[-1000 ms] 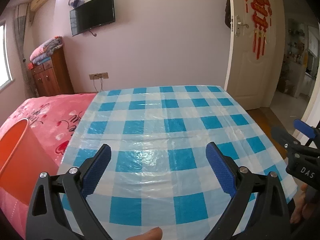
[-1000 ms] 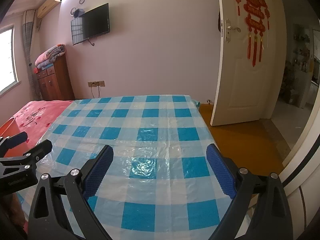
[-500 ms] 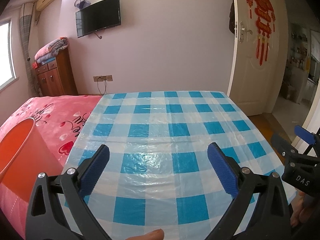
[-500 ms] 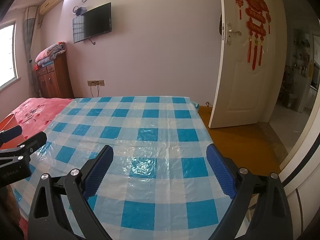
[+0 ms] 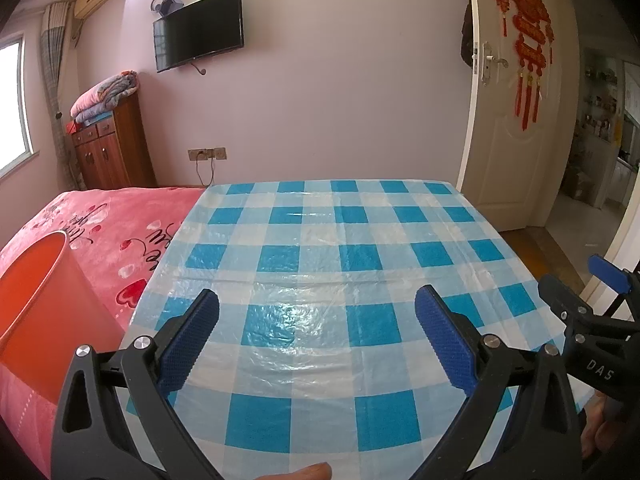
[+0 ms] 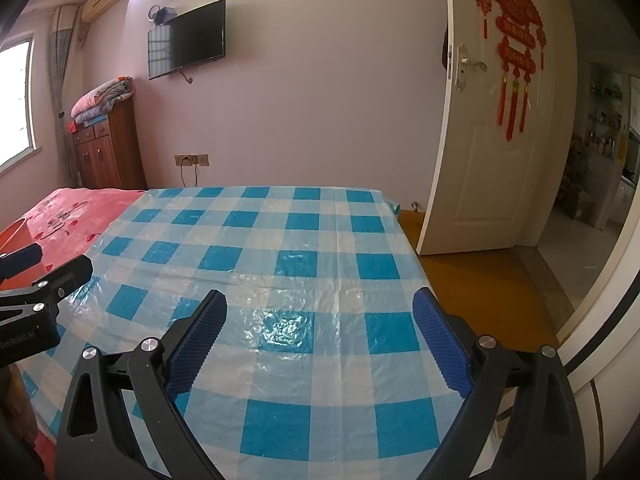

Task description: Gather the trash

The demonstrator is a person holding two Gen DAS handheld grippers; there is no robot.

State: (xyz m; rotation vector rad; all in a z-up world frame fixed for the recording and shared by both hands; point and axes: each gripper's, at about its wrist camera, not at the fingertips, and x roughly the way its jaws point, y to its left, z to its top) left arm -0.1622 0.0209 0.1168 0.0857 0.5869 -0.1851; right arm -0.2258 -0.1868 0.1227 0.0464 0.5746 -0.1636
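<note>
Both grippers, left gripper [image 5: 316, 312] and right gripper [image 6: 320, 312], hover with fingers spread wide above the blue checked tablecloth [image 5: 320, 248], while only the left view properly shows what seems an orange bin [image 5: 44, 316] beside it.

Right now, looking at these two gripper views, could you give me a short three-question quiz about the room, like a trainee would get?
1. True or false: the left gripper is holding a piece of trash.
2. Multiple choice: the orange bin stands on which side of the checked plastic sheet, seen from the left wrist camera? A) left B) right C) far end
3. Fill in: the red hanging ornament is fixed to the white ____.

Key
1. False: its jaws stand wide apart with nothing between them; the right gripper is the same.
2. A
3. door
</note>
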